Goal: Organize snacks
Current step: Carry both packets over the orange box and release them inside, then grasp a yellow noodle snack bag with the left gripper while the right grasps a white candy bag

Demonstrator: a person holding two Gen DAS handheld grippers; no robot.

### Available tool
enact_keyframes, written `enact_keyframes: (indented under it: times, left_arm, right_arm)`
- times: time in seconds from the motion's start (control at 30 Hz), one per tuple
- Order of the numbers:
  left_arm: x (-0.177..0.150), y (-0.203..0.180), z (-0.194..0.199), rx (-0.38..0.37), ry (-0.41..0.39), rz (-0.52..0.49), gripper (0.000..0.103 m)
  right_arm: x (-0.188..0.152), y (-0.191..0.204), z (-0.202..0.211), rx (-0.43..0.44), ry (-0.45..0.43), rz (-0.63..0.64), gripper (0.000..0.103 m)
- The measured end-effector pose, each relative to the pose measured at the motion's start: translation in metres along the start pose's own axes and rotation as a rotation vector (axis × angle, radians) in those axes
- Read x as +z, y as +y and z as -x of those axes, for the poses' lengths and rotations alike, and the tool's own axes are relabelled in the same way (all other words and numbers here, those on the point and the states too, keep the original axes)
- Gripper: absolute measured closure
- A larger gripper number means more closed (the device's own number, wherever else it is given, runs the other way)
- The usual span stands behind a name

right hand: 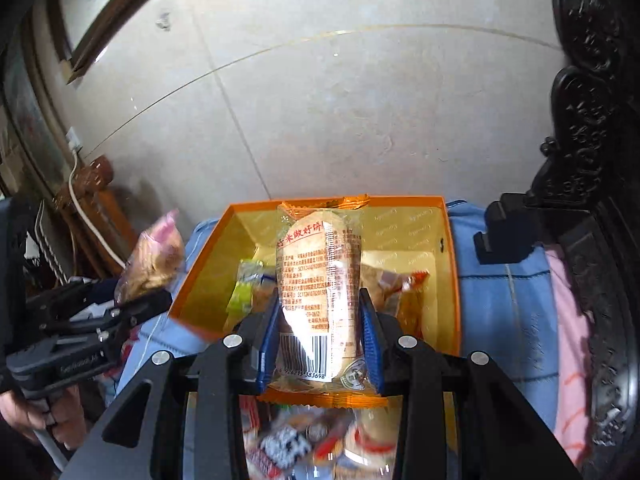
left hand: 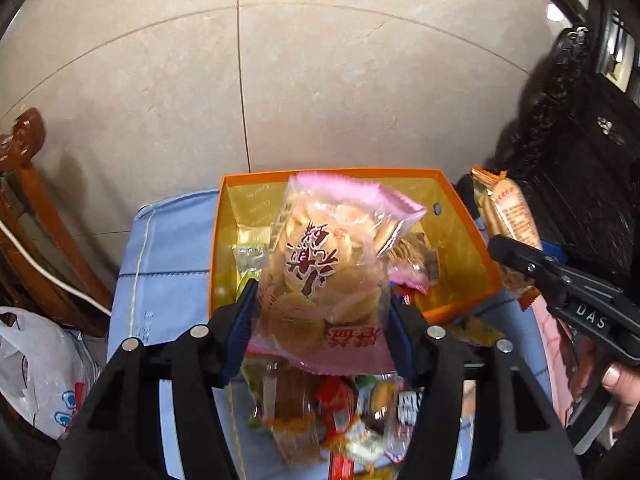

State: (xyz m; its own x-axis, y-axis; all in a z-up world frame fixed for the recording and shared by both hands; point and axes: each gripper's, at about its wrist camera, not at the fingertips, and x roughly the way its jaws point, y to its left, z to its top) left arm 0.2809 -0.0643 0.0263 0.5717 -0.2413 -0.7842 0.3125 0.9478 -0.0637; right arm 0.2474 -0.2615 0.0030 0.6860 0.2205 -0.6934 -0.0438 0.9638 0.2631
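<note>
My left gripper [left hand: 320,320] is shut on a pink-edged clear pack of rice crackers [left hand: 332,264], held upright over the near edge of an orange box [left hand: 468,240]. My right gripper [right hand: 320,328] is shut on an orange-edged clear rice cracker pack [right hand: 320,292], held above the same orange box [right hand: 448,280]. The box has a gold lining and holds a few wrapped snacks [right hand: 248,292]. The right gripper and its orange pack [left hand: 508,216] show at the right of the left wrist view. The left gripper's pink pack [right hand: 156,256] shows at the left of the right wrist view.
The box sits on a light blue cloth [left hand: 168,248]. A heap of loose wrapped snacks [left hand: 340,420] lies in front of the box. A white plastic bag [left hand: 40,368] and a wooden chair [left hand: 36,216] stand left. Dark carved furniture [right hand: 592,160] stands right. A pink cloth [right hand: 572,340] lies beside it.
</note>
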Motion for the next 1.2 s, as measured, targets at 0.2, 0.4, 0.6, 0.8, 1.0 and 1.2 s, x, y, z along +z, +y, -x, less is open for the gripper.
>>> enact_keyframes:
  times: [0.2,0.4,0.6,0.8,1.0,1.2]
  left_arm:
    - [0.009,0.007,-0.036,0.088,0.034,0.074,0.006]
    - [-0.012,0.004,-0.039,0.084,0.085,0.035,0.005]
    - [-0.056,-0.002,-0.008,0.001,0.097,0.028,0.005]
    - [-0.138,-0.010,-0.004,-0.018,0.263,0.025,0.005]
    - [-0.204,-0.026,-0.015,-0.024,0.431,0.024,0.005]
    - [-0.228,-0.043,-0.021,-0.036,0.492,0.004,0.005]
  right_arm:
    - [-0.007,-0.019,-0.022,-0.087,-0.038,-0.147,0.013]
    - [-0.040,-0.032,-0.010,-0.103,0.019,-0.194,0.007]
    - [-0.097,-0.031,0.021,-0.148,0.073,-0.145,0.004]
    - [-0.167,-0.028,0.039,-0.105,0.229,-0.105,0.004]
    - [-0.210,-0.032,0.054,-0.101,0.303,-0.168,0.004]
    - [-0.224,-0.007,0.061,-0.082,0.308,-0.101,0.004]
